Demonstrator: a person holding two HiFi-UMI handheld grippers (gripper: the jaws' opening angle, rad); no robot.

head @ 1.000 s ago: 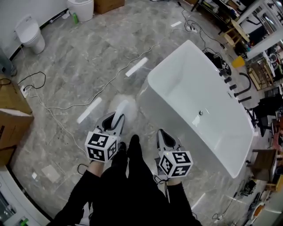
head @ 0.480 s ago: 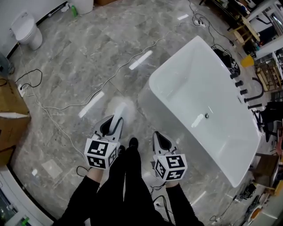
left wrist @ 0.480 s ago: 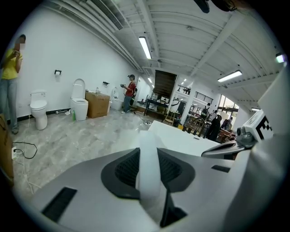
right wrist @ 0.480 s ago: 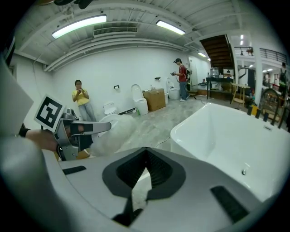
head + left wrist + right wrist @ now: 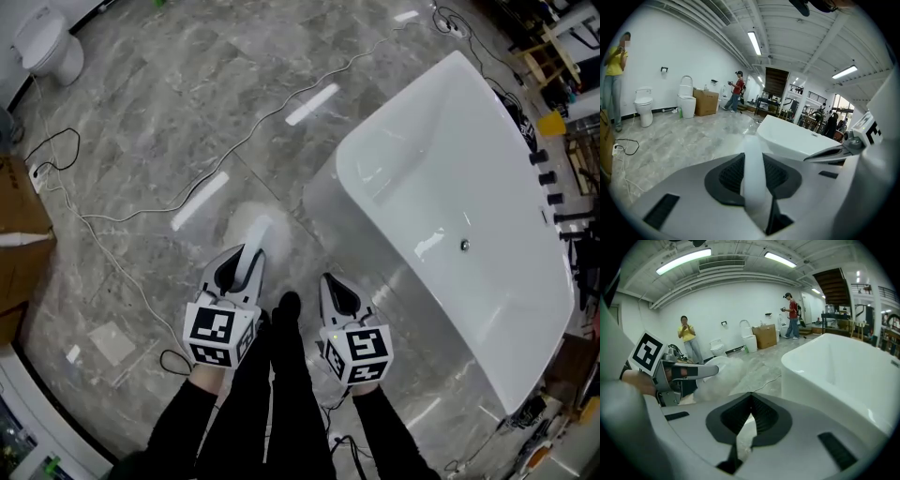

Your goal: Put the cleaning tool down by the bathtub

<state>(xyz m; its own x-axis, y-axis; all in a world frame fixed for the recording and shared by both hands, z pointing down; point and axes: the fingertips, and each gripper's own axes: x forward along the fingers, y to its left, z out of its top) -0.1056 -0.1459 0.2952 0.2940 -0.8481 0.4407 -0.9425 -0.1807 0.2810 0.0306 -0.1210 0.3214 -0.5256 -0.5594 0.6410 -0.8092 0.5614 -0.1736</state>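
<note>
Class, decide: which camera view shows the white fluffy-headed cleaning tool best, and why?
The head view: the white fluffy-headed cleaning tool shows nearly whole, handle to head. The left gripper view shows only its handle clamped between the fingers; the right gripper view shows just its fluffy head.

Grey marble floor [image 5: 141,84]. Toilet [image 5: 42,37] at far wall. Cardboard box [image 5: 19,220] nearer than toilet, same side. White cable [image 5: 246,142] crosses floor, well apart from toilet.

Right gripper [image 5: 750,398] has its jaws closed together with nothing between them. The white bathtub [image 5: 843,376] fills the right side; left of the bathtub, the left gripper [image 5: 686,372] carries a fluffy white cleaning tool [image 5: 721,376], and beyond the bathtub stands a person in red [image 5: 792,315]
</note>
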